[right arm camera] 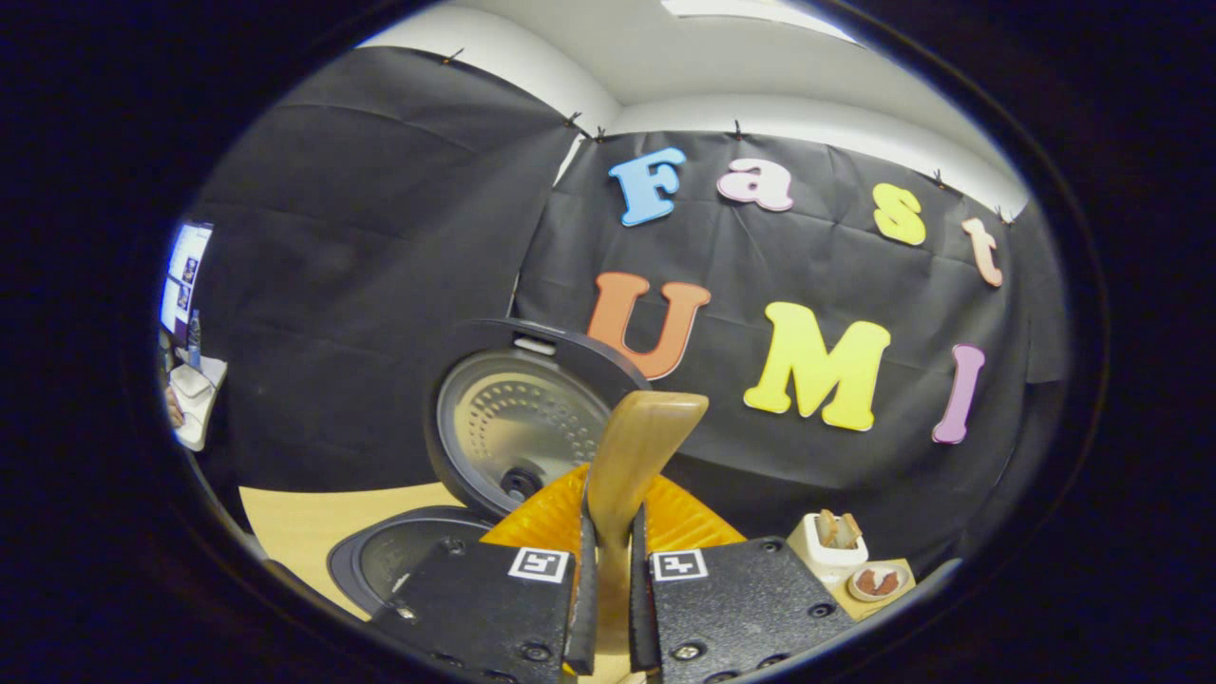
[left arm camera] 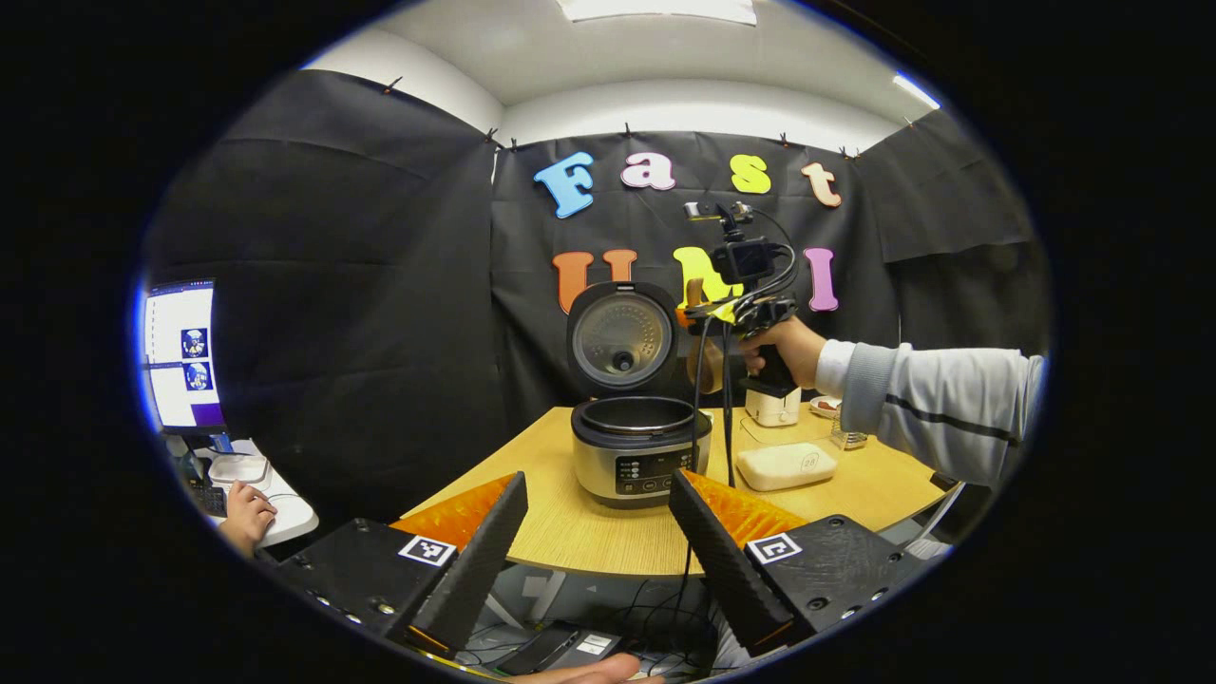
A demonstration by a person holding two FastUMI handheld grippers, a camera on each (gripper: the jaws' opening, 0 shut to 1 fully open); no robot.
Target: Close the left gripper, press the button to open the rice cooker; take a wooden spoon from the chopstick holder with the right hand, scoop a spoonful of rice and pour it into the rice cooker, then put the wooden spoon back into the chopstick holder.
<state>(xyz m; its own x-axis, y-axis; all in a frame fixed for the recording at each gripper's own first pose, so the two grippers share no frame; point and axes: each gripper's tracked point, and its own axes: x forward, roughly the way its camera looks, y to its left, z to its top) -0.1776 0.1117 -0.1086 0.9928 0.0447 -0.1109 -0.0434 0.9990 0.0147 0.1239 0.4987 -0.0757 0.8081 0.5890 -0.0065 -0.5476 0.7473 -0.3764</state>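
The rice cooker [left arm camera: 638, 454] stands on the wooden table [left arm camera: 570, 532] with its lid [left arm camera: 622, 337] up and its inner pot showing. My left gripper [left arm camera: 598, 483] is open, held back from the table's near edge, nothing between its fingers. A hand holds my right gripper [left arm camera: 750, 313] high, just right of the raised lid. In the right gripper view, my right gripper [right arm camera: 608, 560] is shut on a wooden spoon [right arm camera: 638, 446] that stands up between its fingers. Beyond it are the lid [right arm camera: 518, 427] and pot [right arm camera: 399, 556]. The white chopstick holder [right arm camera: 828, 541] [left arm camera: 771, 407] stands to the right.
A cream lidded box [left arm camera: 787, 465] lies right of the cooker, with a small glass [left arm camera: 848, 437] and a small dish [right arm camera: 879, 581] behind. Cables hang from the right gripper beside the cooker. At far left a person's hand [left arm camera: 245, 513] rests by a monitor [left arm camera: 180, 351].
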